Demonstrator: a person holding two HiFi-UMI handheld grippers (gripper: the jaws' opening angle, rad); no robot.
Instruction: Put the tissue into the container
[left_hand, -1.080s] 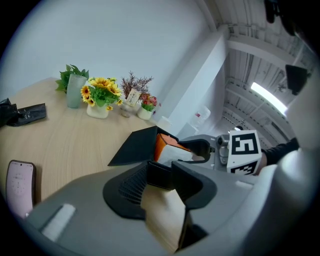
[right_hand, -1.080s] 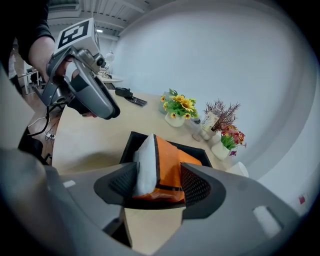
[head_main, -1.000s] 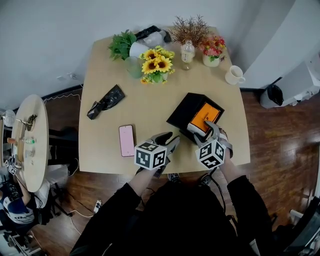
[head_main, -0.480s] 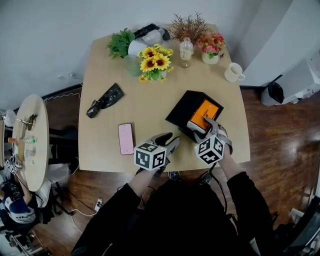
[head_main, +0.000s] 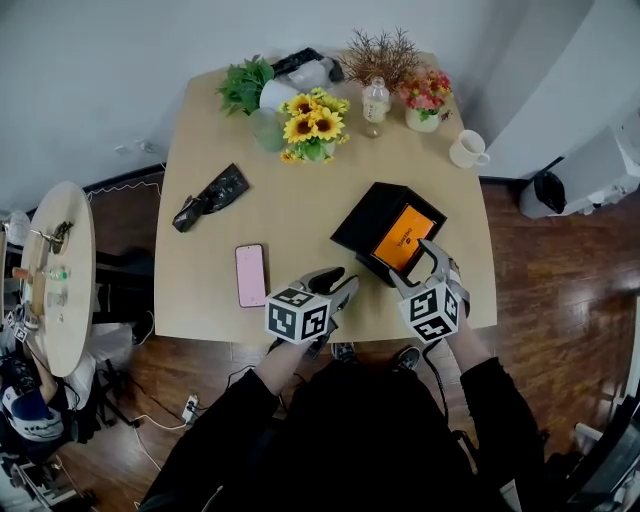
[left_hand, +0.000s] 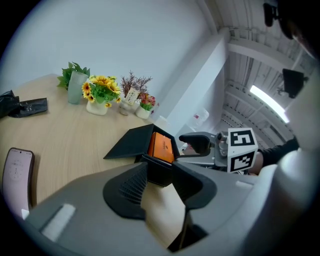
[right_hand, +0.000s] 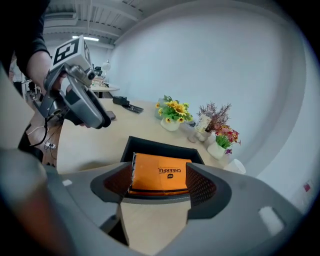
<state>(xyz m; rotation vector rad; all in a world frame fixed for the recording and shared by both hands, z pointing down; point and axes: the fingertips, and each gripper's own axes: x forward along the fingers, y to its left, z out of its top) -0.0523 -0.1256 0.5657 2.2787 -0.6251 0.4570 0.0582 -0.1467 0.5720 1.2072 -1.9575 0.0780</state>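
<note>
An orange tissue pack (head_main: 404, 238) lies flat inside the open black box (head_main: 362, 218) at the table's near right. My right gripper (head_main: 413, 263) hovers at the box's near edge. Its jaws have just been opening and are open, with nothing pressed between the pads. In the right gripper view the pack (right_hand: 160, 172) sits in the box (right_hand: 150, 145) just beyond the right gripper (right_hand: 160, 184). My left gripper (head_main: 336, 281) rests open and empty to the left of the box. From the left gripper view, the box (left_hand: 131, 145) and pack (left_hand: 161, 146) are ahead.
A pink phone (head_main: 252, 275) lies left of my left gripper. A black crumpled bag (head_main: 212, 198) is further left. Sunflowers (head_main: 308, 128), a bottle (head_main: 375, 100), a pink flower pot (head_main: 424, 97) and a white mug (head_main: 466, 148) stand along the far side.
The right gripper's jaws have spread and let go of the orange pack, which now lies flat in the box. That gripper has drawn back a little toward me. The left gripper stayed put.
</note>
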